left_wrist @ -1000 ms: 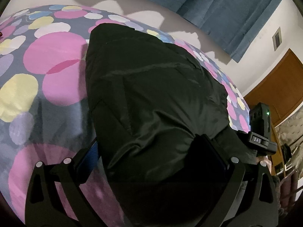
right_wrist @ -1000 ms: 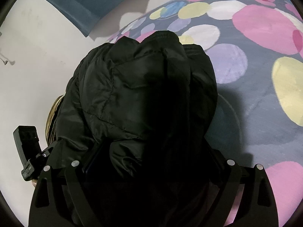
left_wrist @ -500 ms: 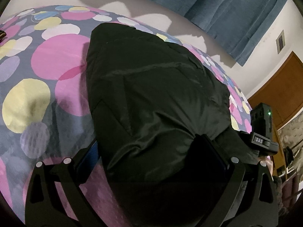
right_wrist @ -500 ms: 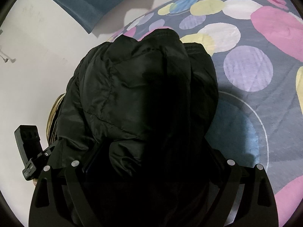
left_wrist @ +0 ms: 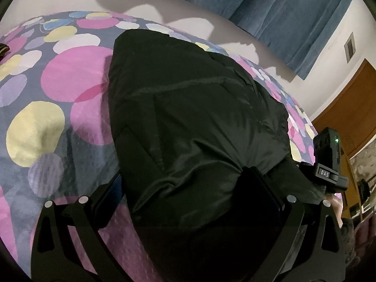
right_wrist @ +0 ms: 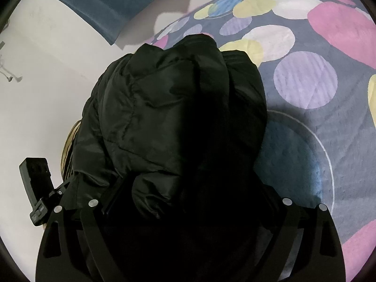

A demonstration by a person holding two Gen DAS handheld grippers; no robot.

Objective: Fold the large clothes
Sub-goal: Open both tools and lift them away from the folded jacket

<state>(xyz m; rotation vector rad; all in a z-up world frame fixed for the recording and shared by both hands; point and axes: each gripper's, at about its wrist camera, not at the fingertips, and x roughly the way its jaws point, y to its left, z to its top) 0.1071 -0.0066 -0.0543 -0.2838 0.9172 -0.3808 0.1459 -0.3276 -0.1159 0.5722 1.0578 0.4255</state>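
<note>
Bulging between both grippers' jaws: black jacket (left_wrist: 192,122).

The black padded jacket (left_wrist: 195,122) bulges between both pairs of jaws and hides their inner faces, so the fingertips of the left gripper (left_wrist: 188,202) and the right gripper (right_wrist: 188,202) cannot be seen. Its lower part sinks into shadow in the right wrist view. The bedspread (left_wrist: 58,98) is covered beneath it. A dark item (left_wrist: 3,49) at the left edge is cut off and too small to name.
</note>
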